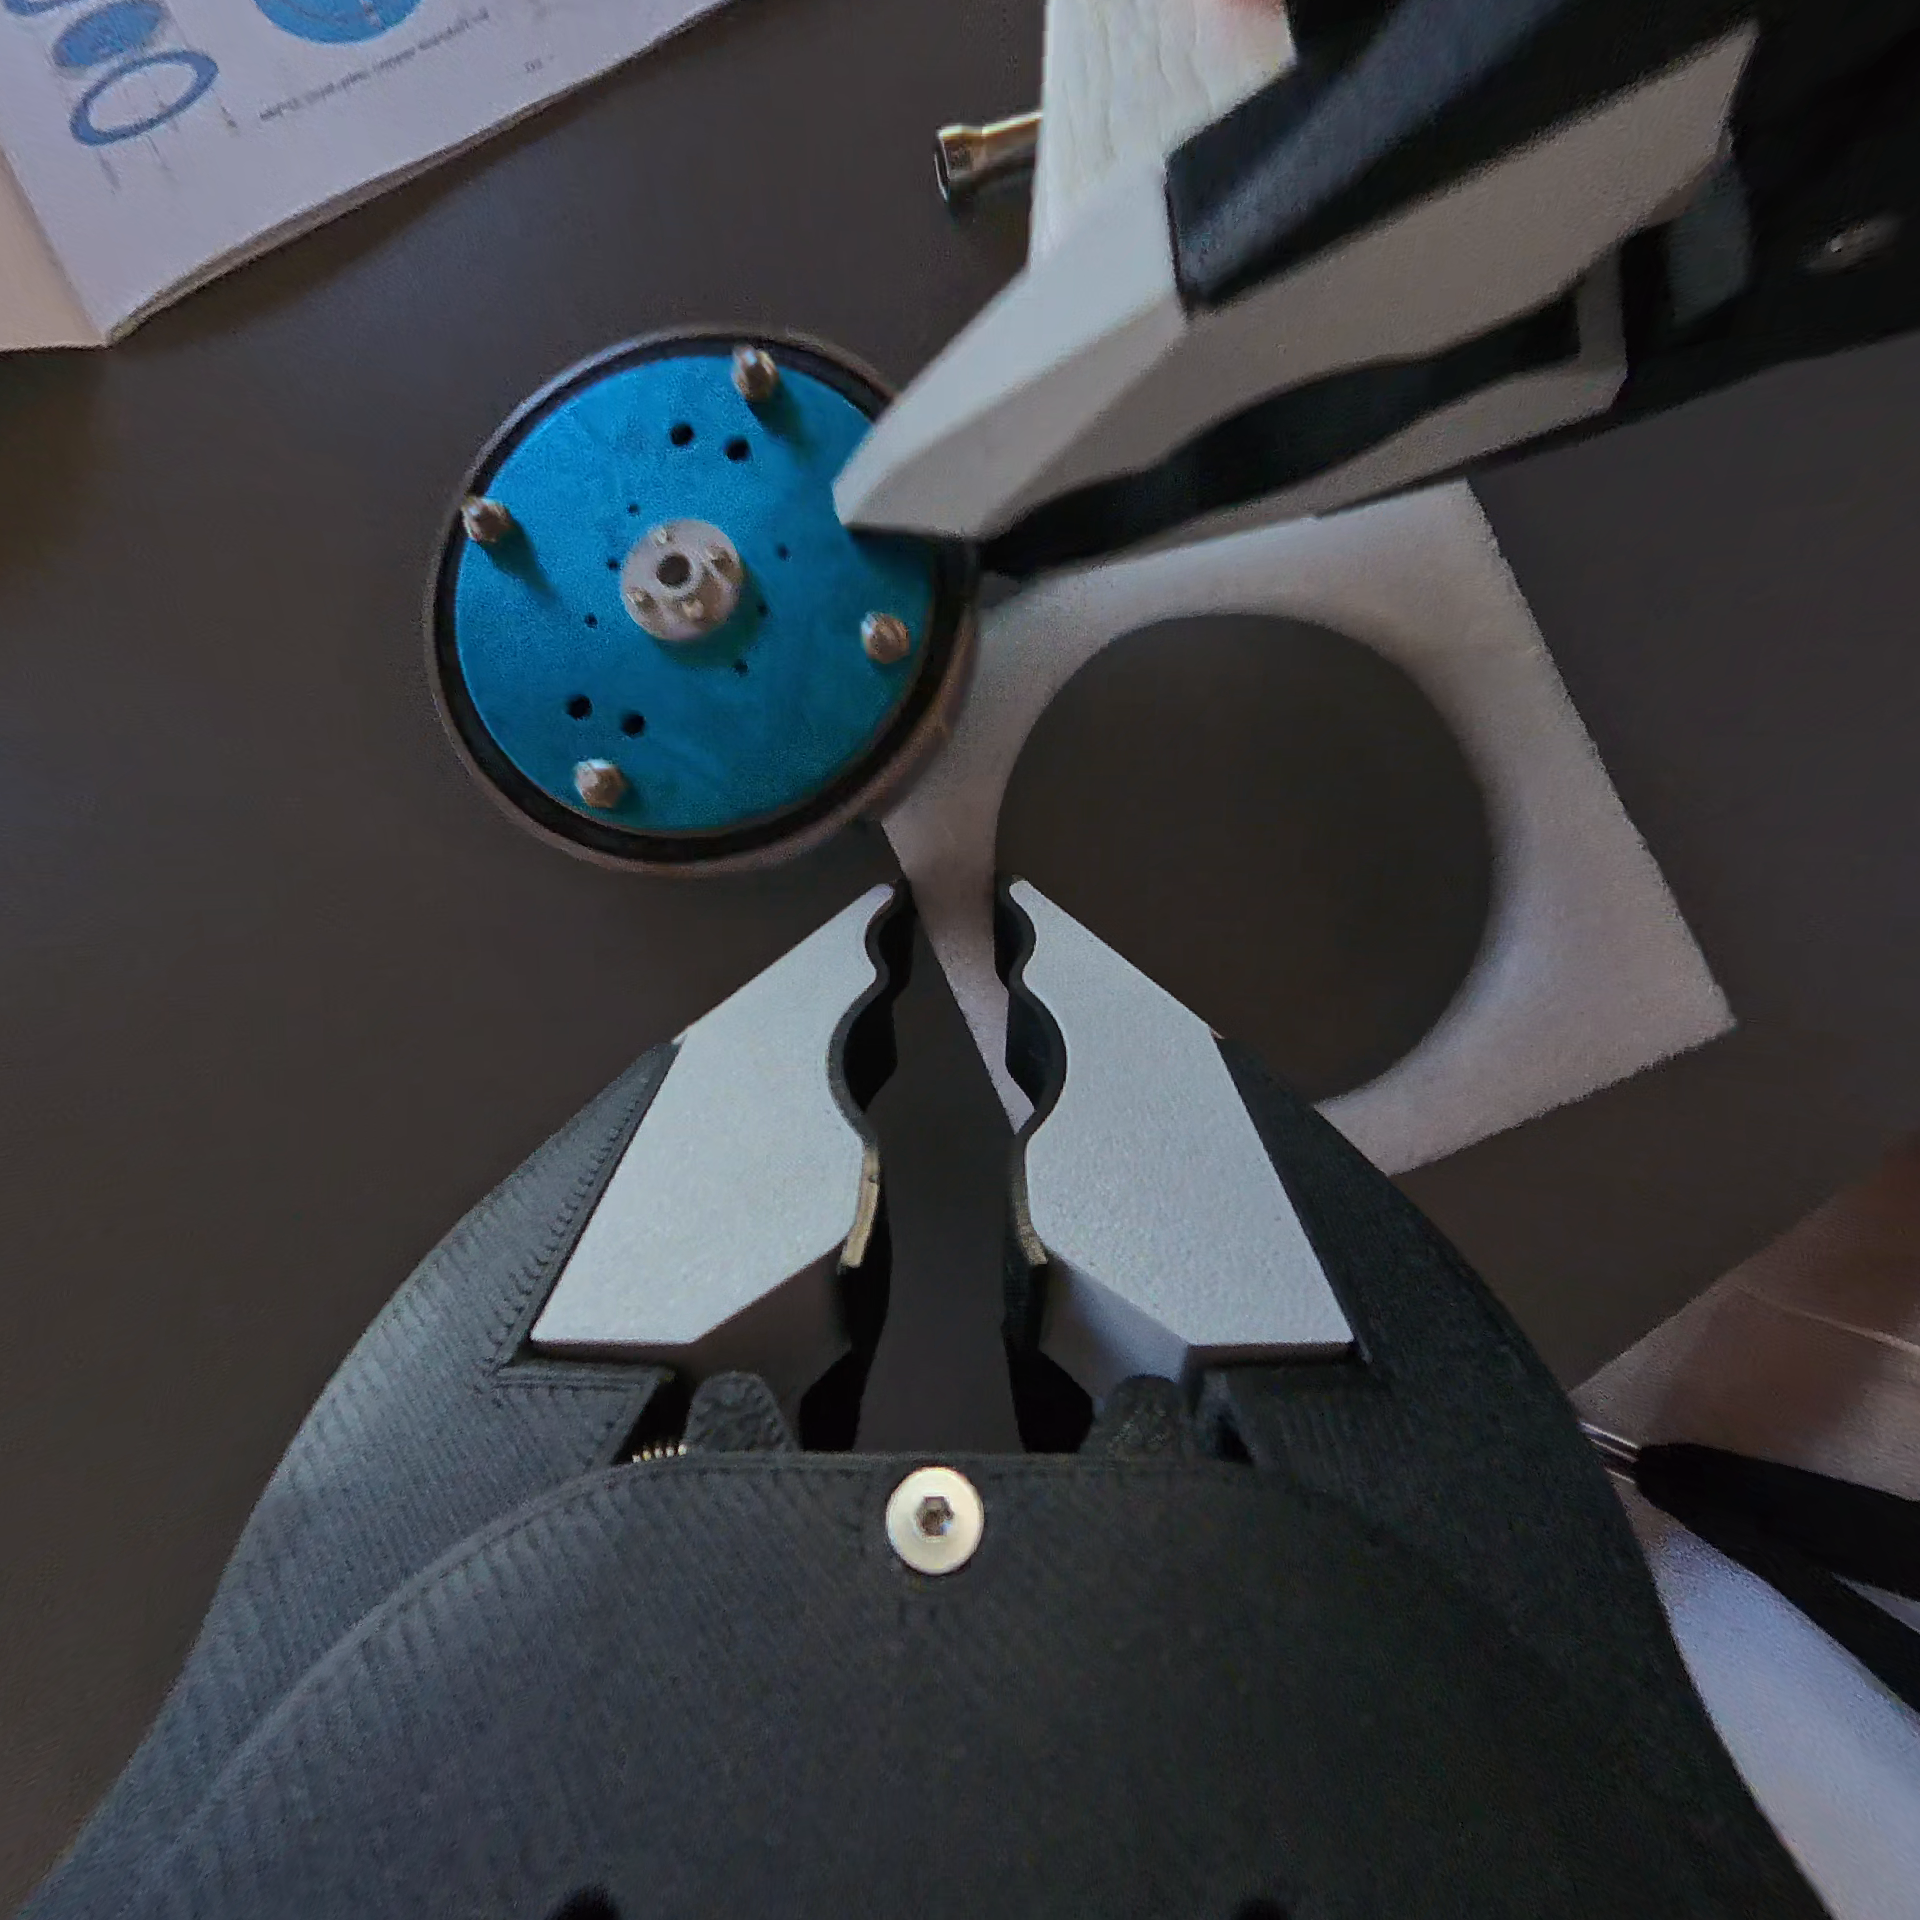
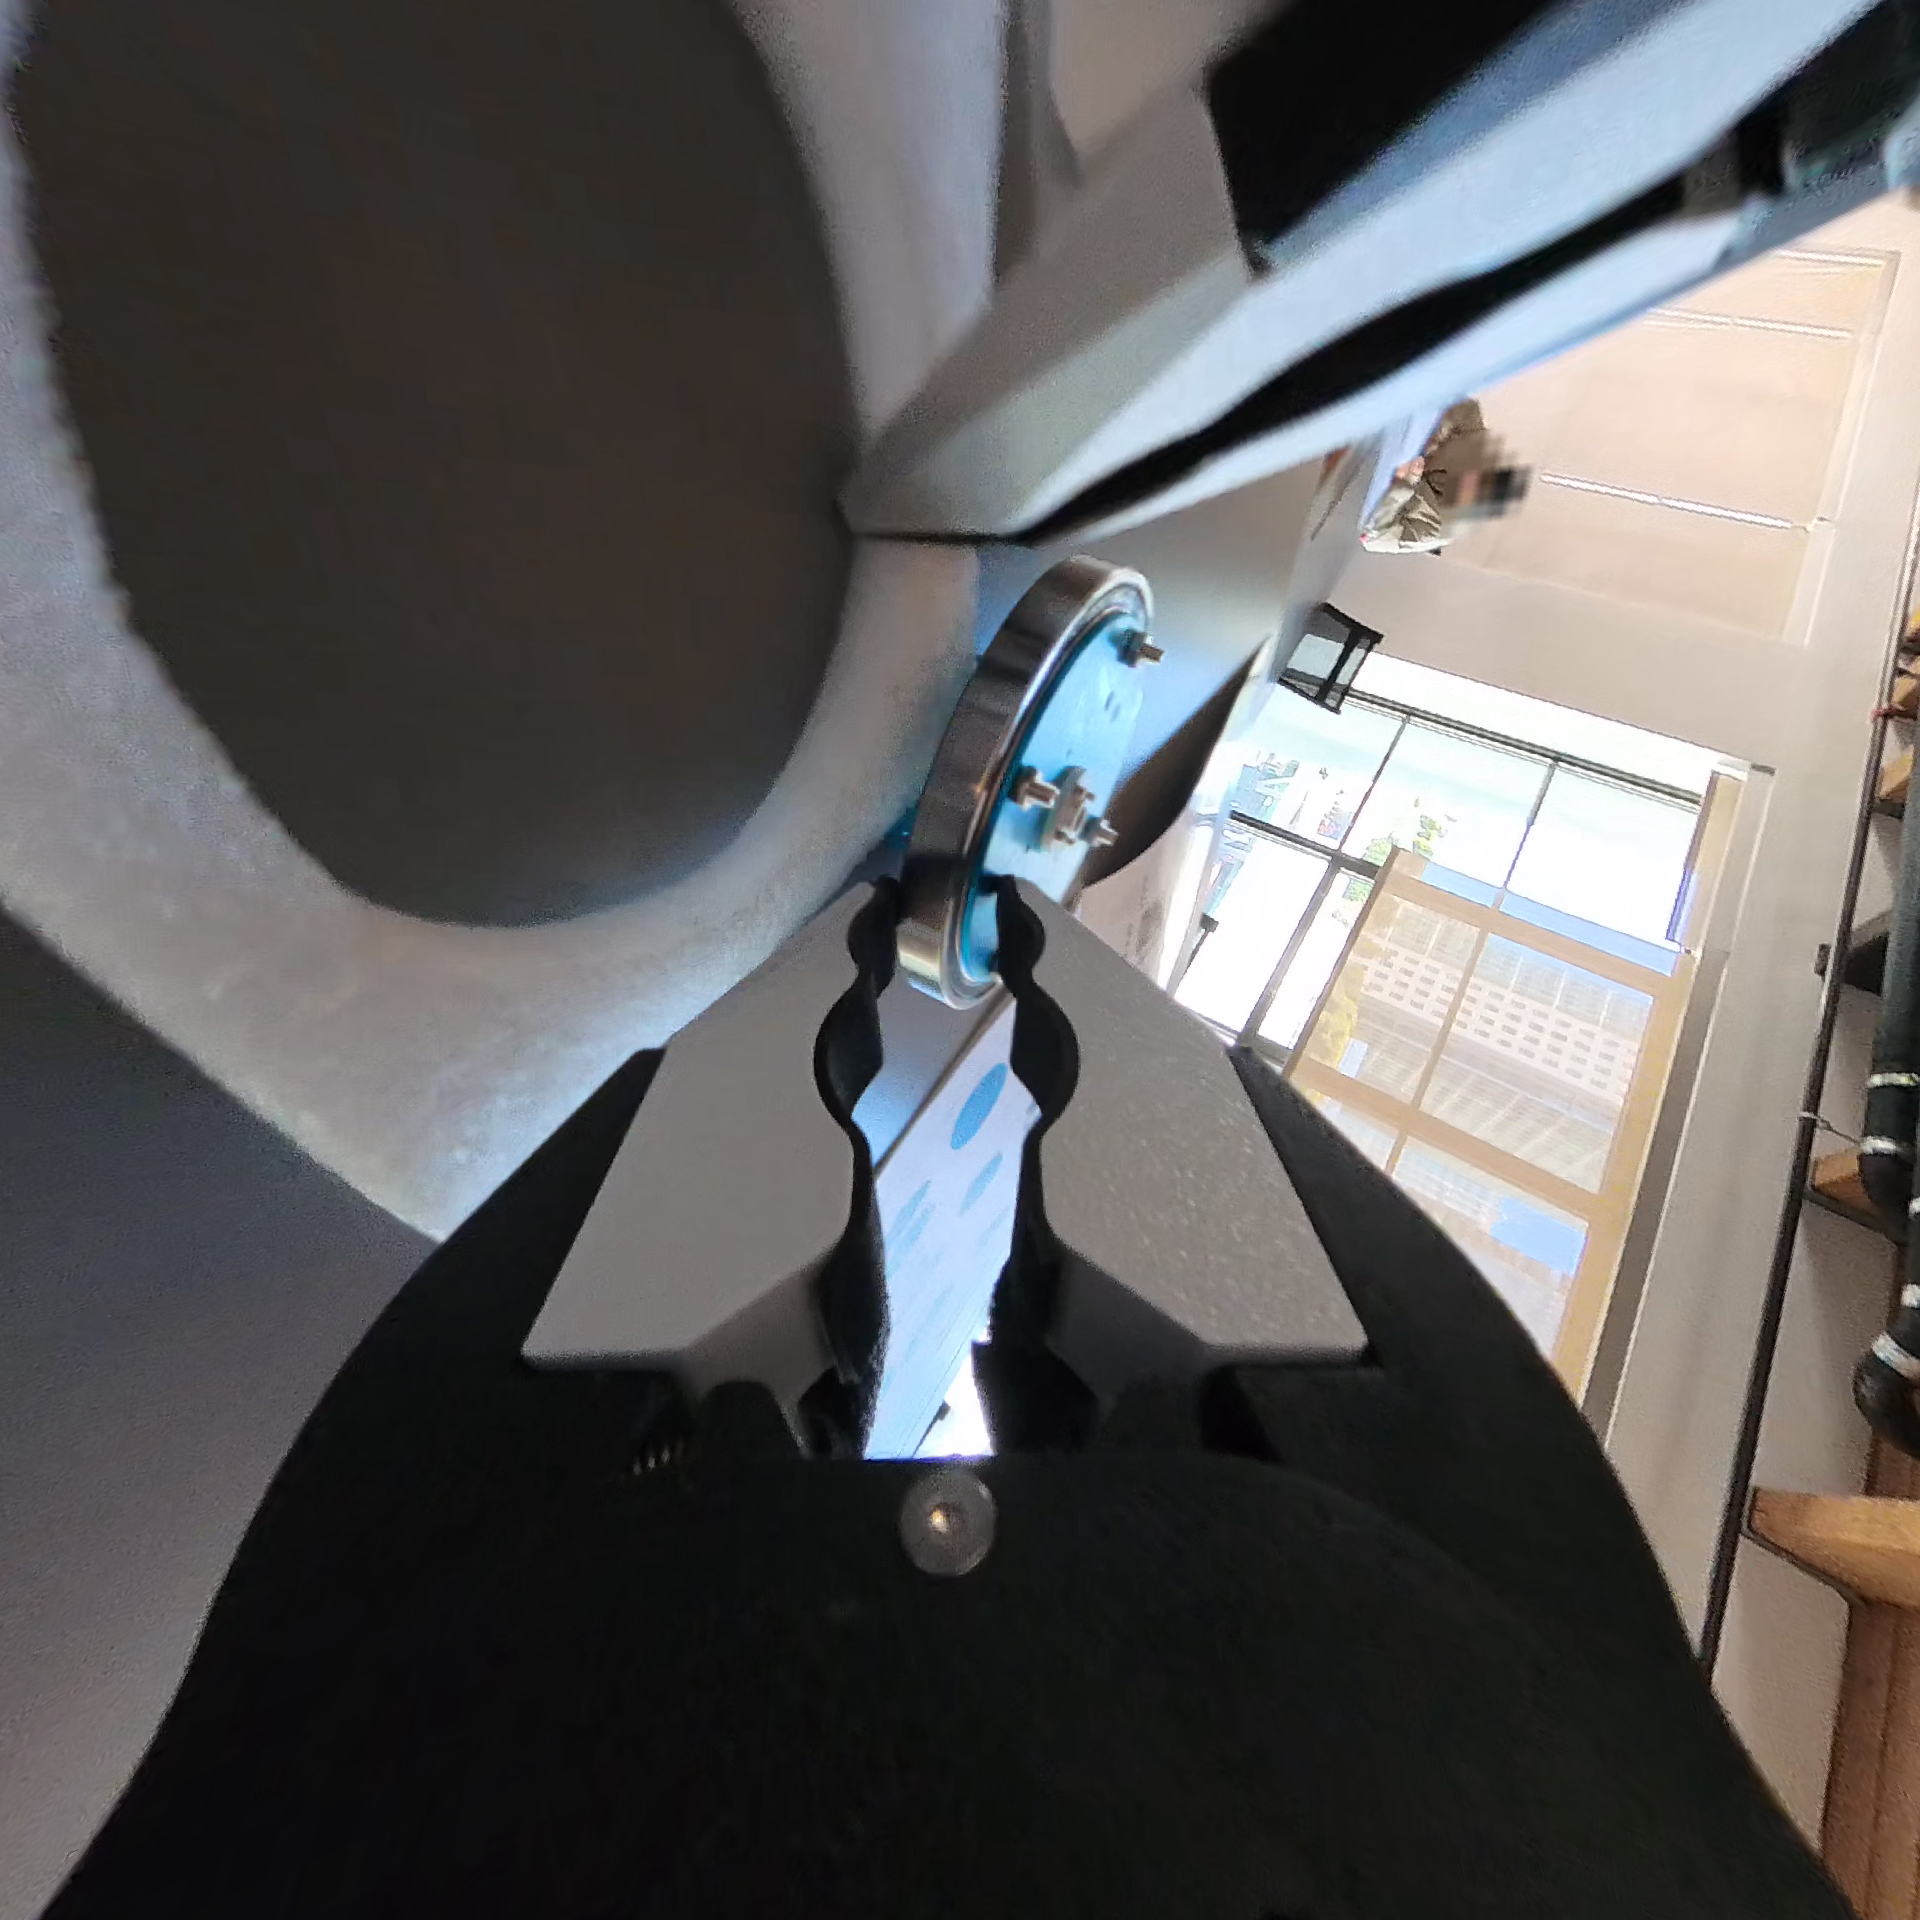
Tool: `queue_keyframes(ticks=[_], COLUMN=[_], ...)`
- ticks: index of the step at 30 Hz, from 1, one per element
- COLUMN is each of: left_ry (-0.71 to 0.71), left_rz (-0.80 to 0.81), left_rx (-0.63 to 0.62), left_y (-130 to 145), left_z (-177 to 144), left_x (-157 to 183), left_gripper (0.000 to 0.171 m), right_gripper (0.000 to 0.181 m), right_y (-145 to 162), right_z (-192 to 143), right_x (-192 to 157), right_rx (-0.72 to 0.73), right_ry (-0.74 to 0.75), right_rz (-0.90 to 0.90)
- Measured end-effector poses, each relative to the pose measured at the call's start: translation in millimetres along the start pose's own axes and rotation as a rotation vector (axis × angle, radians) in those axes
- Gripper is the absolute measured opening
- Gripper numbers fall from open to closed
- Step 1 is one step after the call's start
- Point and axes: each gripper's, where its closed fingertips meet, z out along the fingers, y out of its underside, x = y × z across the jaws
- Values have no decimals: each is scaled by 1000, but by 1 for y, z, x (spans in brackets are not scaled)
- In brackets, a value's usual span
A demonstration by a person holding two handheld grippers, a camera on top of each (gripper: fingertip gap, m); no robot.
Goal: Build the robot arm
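The left gripper (image 1: 954,891), grey fingers with wavy black pads in ribbed black printed mounts, was narrowed on a corner of a white foam square (image 1: 1558,831) cut through by a large round hole, lying flat on the dark matte table (image 1: 260,935). The right gripper (image 2: 945,902) was pinched on the rim of a blue disc (image 1: 691,603) set in a polished steel ring, studded with small hex bolts around a grey central hub; the disc touched the foam's edge. A small metal standoff (image 1: 982,145) and a white printed sheet (image 1: 312,135) lay beyond.
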Motion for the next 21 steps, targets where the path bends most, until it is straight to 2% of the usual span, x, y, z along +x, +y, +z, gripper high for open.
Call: queue_keyframes(ticks=[5,11,13,15,18,21], left_ry=[48,104,127,148,133,121], left_rz=[81,64,40,-1,-50,-34], left_rx=[9,61,74,115,192,236], left_y=[-2,-1,3,5,6,1], left_z=[2,-1,-5,-11,-19,-21], left_x=[-3,-4,-4,-8,-27,-43], left_gripper=[14,15,18,21,33,43], right_gripper=[20,21,21,17,20,21], right_y=[3,10,16,22,29,30], right_z=[1,-8,-13,-15,-14,-11], right_x=[-3,-3,-2,-1,-7,-13], right_rx=[-44,-71,-60,-8,72,112], right_ry=[-24,-58,-79,-106,-248,-358], right_rz=[-17,16,117,300,657,866])
